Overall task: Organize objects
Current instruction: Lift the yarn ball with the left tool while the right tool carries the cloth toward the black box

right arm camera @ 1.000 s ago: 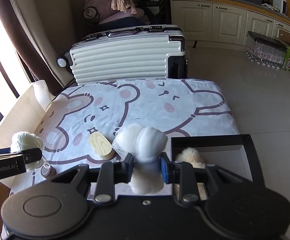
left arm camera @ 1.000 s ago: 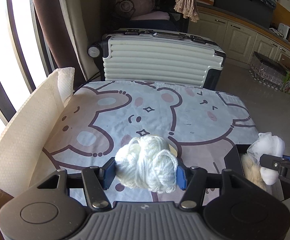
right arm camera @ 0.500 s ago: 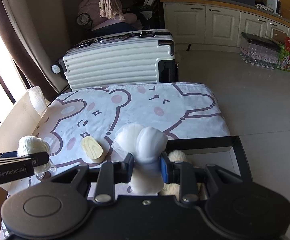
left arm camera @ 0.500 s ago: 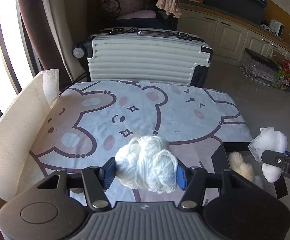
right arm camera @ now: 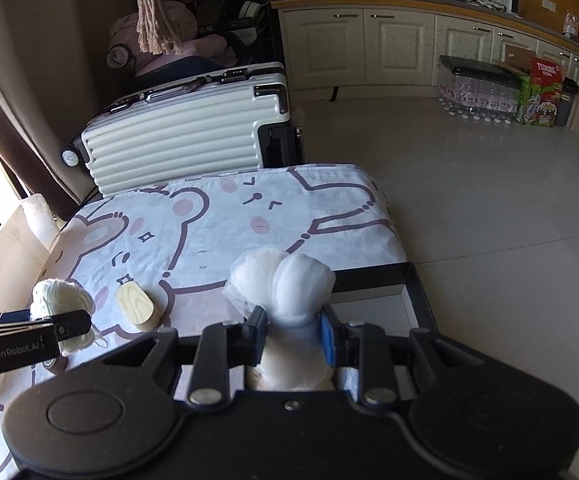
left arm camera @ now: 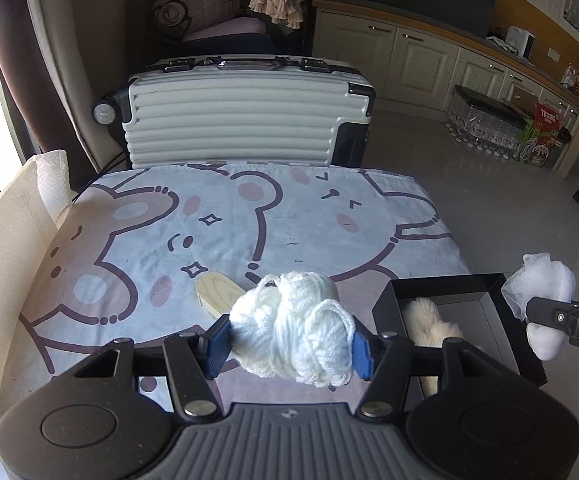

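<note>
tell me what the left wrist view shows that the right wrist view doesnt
Only the left wrist view shows the fluffy cream item lying inside the black box.

Only the right wrist view shows the small round item on the cloth under the left hand-held gripper.

Both show the yarn ball clamped in that gripper, the white mesh bundle clamped in the right hand-held gripper, the wooden piece and the suitcase.

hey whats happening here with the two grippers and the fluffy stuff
A person is tidying a table covered with a bear-print cloth, holding a gripper in each hand. The left gripper is shut on a ball of white yarn. The right gripper is shut on a white mesh-wrapped bundle above the black box, which already holds a fluffy cream item. A wooden oval piece lies on the cloth.
</note>
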### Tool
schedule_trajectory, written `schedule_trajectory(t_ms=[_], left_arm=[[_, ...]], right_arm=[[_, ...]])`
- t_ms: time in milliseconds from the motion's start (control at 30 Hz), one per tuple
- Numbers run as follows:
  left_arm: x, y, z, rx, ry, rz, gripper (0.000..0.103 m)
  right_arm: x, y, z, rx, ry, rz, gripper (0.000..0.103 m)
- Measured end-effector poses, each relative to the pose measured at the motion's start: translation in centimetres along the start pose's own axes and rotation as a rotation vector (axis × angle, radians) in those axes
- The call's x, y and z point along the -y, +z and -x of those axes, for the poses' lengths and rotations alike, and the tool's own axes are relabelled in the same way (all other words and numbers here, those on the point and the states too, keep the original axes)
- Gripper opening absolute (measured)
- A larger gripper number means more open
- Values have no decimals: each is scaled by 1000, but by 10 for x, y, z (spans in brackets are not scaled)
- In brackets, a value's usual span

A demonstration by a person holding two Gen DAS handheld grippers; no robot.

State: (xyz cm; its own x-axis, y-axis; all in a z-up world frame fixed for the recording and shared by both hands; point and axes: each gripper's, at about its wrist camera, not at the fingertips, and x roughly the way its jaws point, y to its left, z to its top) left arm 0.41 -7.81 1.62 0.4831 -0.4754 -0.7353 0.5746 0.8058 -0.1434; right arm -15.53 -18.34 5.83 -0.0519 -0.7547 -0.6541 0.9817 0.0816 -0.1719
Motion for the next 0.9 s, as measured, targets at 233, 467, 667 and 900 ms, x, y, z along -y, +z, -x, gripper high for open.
schedule_trajectory(t_ms=[233,467,667,900], left_arm=[[27,0,-3,1,-40,-34,59],[54,0,-9,-2,-75,-76,59],[68,-1,-15,-7,-96,-90,59],[80,1,-20,-19,-143,-83,59]], right_arm=[[25,-2,4,2,-27,-31,28],[50,-6,2,-15,-56,-58,28],[67,-8,1,-19,-46,-96,28],[76,-10,-5,-36,-30,-117,28]])
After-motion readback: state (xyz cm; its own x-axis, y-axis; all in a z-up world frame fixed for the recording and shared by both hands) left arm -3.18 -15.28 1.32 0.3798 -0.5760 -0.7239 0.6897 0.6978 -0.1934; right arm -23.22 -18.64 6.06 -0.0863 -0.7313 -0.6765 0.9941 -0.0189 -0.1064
